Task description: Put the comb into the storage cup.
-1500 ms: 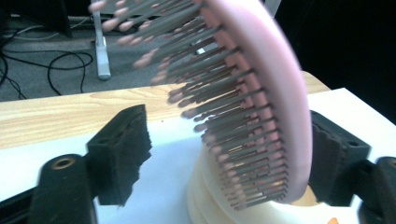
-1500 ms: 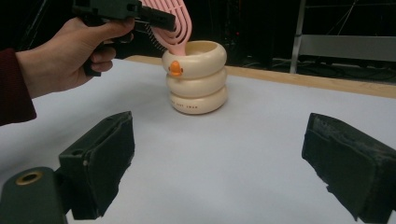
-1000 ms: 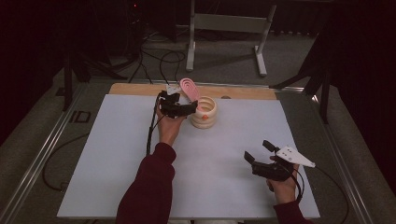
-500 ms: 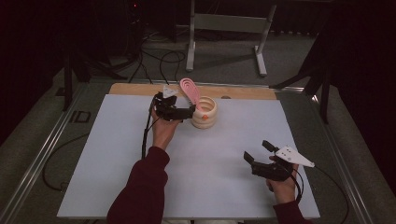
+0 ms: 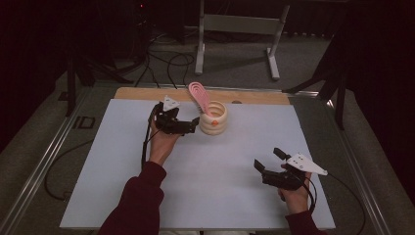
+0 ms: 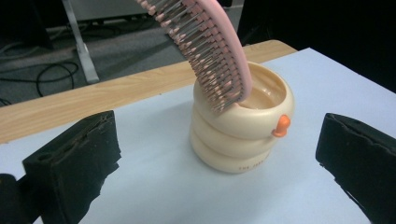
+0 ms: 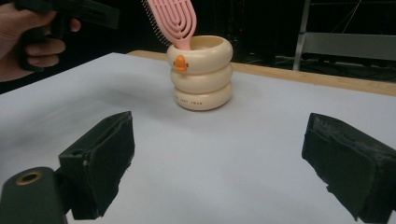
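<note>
The pink plastic hairbrush point(image 5: 199, 95) stands handle-down in the cream ribbed cup point(image 5: 213, 119) at the bench's point(image 5: 112, 166) far edge. The left claw point(image 5: 193, 125), just opened, is spread and empty beside the cup (placing looks complete); next, withdraw without tipping it. The right claw point(image 5: 268, 159) rests spread.

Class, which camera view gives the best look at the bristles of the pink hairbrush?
The left gripper view: the pink hairbrush is close, bristles facing the camera, leaning in the cream cup. The right gripper view shows its slotted back; the high view shows it small and far off.
</note>
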`<state>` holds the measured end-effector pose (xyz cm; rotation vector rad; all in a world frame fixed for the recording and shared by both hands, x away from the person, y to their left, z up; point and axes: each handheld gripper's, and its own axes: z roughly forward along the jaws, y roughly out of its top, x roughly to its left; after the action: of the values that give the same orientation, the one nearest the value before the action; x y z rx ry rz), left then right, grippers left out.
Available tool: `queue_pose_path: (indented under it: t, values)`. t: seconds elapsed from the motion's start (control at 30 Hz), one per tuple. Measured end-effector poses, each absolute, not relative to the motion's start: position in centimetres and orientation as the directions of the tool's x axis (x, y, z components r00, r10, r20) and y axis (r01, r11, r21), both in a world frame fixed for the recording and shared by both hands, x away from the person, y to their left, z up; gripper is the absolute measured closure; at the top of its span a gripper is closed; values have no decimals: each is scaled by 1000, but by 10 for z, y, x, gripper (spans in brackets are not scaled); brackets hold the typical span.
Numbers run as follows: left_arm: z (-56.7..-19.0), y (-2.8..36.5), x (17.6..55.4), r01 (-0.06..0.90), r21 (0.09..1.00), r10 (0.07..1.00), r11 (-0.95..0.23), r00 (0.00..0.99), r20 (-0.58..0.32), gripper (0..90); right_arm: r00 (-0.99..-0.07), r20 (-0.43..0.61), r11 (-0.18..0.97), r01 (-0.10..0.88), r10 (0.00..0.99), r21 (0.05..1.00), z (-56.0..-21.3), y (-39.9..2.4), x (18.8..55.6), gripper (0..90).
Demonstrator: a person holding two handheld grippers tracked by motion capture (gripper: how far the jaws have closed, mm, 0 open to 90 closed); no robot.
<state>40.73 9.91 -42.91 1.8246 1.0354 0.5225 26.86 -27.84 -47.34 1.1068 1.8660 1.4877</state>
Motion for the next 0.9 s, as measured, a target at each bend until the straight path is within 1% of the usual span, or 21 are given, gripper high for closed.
queue_pose_path:
  t: [0.27, 0.43, 0.6, 0.9]
  values:
    - [-426, 117, 389, 408, 888, 815, -214, 575, -67, 1, -540, 99, 72, 286, 836, 956, -474, -278, 269, 95]
    - [-423, 127, 377, 382, 888, 804, -256, 594, -23, 1, -542, 96, 75, 286, 835, 955, -475, -278, 269, 95]
    - [-419, 137, 361, 358, 903, 795, -238, 605, -30, 1, -541, 98, 76, 290, 836, 954, -475, -278, 269, 95]
    - [-422, 153, 342, 350, 906, 788, -236, 615, -33, 1, -538, 90, 80, 284, 838, 956, -474, -278, 269, 95]
